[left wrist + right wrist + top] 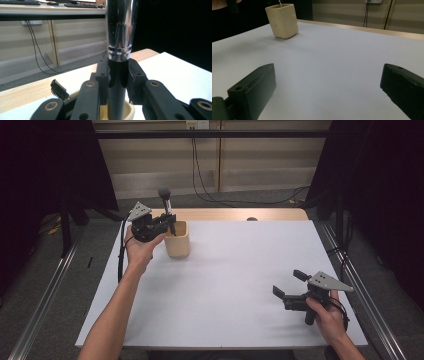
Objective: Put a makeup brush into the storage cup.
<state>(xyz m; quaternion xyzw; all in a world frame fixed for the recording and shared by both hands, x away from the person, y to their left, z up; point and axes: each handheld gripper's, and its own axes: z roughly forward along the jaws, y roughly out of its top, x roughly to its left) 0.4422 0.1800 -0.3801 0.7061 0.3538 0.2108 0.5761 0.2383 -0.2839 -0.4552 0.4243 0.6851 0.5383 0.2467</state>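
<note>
Nearest us, the right gripper (289, 287) rests low over the white table (240, 285) with its jaws spread wide and nothing between them, well apart from the action. Farther back at the left, the left gripper (169, 225) is clamped on the dark handle of a makeup brush (119, 50), bristles up, its lower end already down inside the cream cup (177, 240). I judge the placing nearly done: only the release remains, beside a small comb-like brush (59, 90) already in there.
</note>
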